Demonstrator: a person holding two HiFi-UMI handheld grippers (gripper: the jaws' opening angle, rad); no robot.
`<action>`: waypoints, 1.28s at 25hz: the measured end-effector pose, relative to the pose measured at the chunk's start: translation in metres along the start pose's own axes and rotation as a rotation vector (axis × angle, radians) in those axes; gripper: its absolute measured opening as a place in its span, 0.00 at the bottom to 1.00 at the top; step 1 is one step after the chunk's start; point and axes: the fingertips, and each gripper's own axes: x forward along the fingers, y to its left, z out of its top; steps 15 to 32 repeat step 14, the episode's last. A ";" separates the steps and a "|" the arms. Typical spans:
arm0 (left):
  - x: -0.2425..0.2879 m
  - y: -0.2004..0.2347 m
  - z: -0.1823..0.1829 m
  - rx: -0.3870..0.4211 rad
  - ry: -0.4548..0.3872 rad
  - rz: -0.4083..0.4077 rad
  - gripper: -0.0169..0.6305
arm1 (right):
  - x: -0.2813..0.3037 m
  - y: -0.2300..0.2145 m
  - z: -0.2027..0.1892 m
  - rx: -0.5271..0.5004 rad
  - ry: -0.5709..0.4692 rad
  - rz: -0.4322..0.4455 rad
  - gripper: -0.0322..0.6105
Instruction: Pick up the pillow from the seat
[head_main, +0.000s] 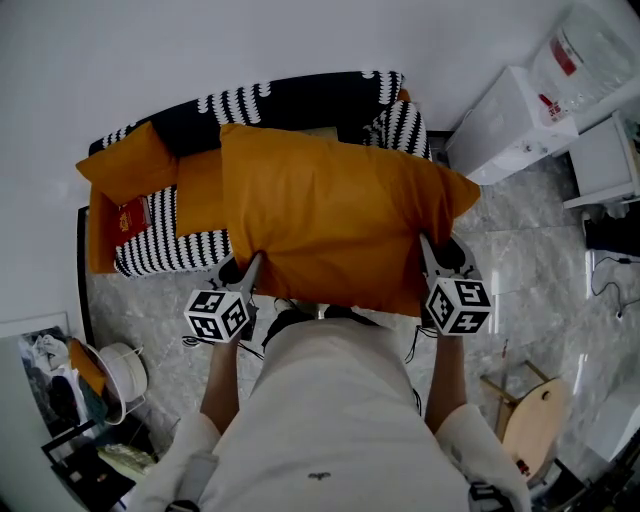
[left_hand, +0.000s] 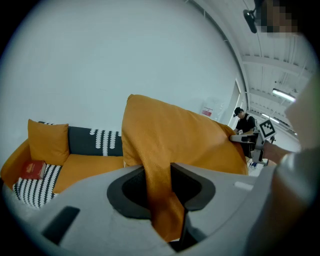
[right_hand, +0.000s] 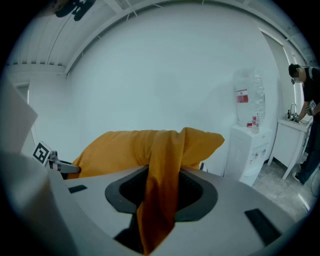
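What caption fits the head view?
Left gripper and right gripper hold the orange pillow by its near corners, clear of the sofa.

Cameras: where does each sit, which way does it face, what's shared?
Head view: on the person's head, facing steeply down at the orange pillow and sofa; torso, forearms, left gripper and right gripper show.
Left gripper view: on the left gripper, facing sofa and wall; its fingers pinch pillow cloth.
Right gripper view: on the right gripper, facing wall and water dispenser; same pinch.
Shared: the pillow; each gripper view catches the other gripper.
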 end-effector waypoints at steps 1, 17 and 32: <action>0.000 0.000 0.000 -0.002 -0.002 -0.001 0.22 | 0.000 0.000 0.000 0.000 -0.001 -0.002 0.28; -0.012 -0.001 -0.007 -0.016 -0.012 -0.002 0.22 | -0.007 0.007 -0.003 -0.025 -0.006 -0.009 0.28; -0.012 -0.001 -0.007 -0.016 -0.012 -0.002 0.22 | -0.007 0.007 -0.003 -0.025 -0.006 -0.009 0.28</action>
